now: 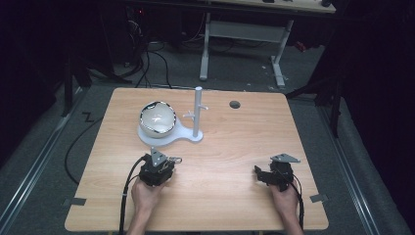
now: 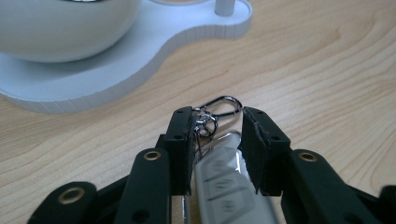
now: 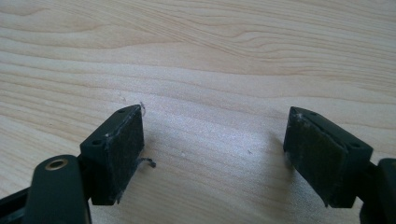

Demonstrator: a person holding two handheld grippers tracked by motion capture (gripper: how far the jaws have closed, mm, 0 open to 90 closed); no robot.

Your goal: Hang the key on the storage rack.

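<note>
a: what's the setting like?
b: a light wooden table [image 1: 220,161] with a small round hole [image 1: 235,104] near its far edge, on grey floor in a dark room; cables [image 1: 147,63] and a white-legged desk [image 1: 244,34] stand behind it

a: what's on the table?
b: a white stand [image 1: 169,133] with an upright post [image 1: 197,110], and a white bowl [image 1: 157,117] on its round base

a: and the left gripper [image 2: 218,126]?
b: its jaws are narrowly parted around a key fob [image 2: 226,184]; the fob's silver clip [image 2: 219,106] pokes out past the tips, just short of the stand. whether the pads actually press it, i cannot tell

a: the right gripper [image 3: 212,154]?
b: jaws spread wide, nothing between them, low over bare wood, well apart from the left
</note>
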